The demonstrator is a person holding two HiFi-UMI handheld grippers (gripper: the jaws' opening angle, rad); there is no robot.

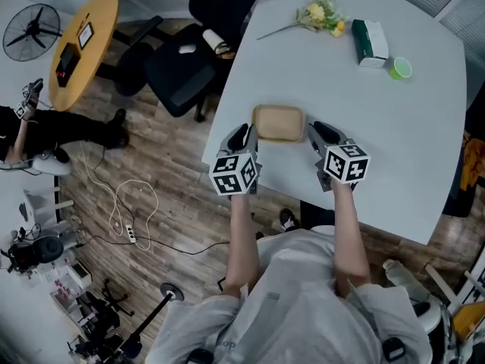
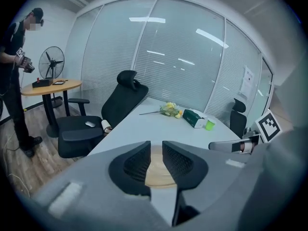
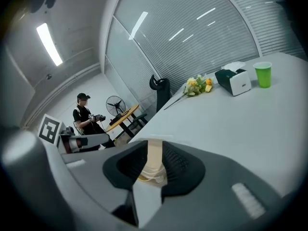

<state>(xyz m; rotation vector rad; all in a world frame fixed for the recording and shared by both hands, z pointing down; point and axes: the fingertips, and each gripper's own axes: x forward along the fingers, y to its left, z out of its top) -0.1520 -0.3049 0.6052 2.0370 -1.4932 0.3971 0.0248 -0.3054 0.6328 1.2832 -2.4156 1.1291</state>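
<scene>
At the desk's [image 2: 139, 129] near edge, my left gripper [image 2: 156, 146] is covering most of the tan tray [image 2: 156, 173]; the green box's [image 2: 195, 118] print is showing too small to read.

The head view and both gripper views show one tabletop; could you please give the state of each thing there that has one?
Left gripper: jaws closed on the tan tray's left rim.
Right gripper: jaws closed on its right rim.
Tan tray: flat on the white table.
Green cup: upright.
Tissue box: tissue poking out.
Flowers: lying flat.
</scene>
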